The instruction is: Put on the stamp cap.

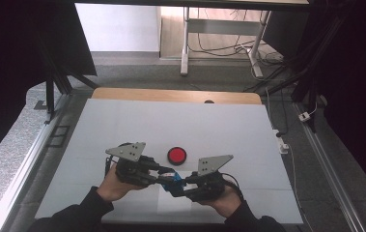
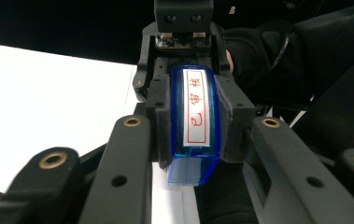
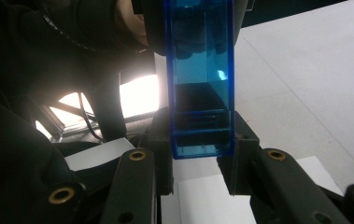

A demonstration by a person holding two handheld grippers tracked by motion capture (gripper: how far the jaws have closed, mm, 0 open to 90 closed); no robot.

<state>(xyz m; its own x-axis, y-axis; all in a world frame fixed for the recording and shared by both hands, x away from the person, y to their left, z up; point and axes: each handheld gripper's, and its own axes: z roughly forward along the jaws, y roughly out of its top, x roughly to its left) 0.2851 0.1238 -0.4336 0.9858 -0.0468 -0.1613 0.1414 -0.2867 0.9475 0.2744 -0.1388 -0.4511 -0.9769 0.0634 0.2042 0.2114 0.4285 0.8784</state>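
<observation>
Two hand-held claws met over a white table (image 1: 122,130) as a person gripped a small blue translucent stamp case (image 1: 175,179) from both ends, the left gripper (image 2: 194,140) and the right gripper (image 3: 202,154) each closed down on it with padded jaws pressing its narrow sides, so that the case hung between the two claws just above the tabletop; seen from the left claw, the case ran straight ahead between the pads (image 2: 161,116) toward the other claw, and seen from the right claw it rose forward from between its jaws. The case appeared to be hard, thin-walled plastic, light and rigid but smooth enough to slip, and likely to crack or pop open under a hard squeeze; the flat side walls near each end looked the safest places to hold. A white label (image 2: 198,107) on its top face, bordered in red, carried three red Chinese characters, seemingly reading 已审核, though the print was too soft to be sure. A round red pad (image 1: 176,155) lay on the table just beyond the claws
</observation>
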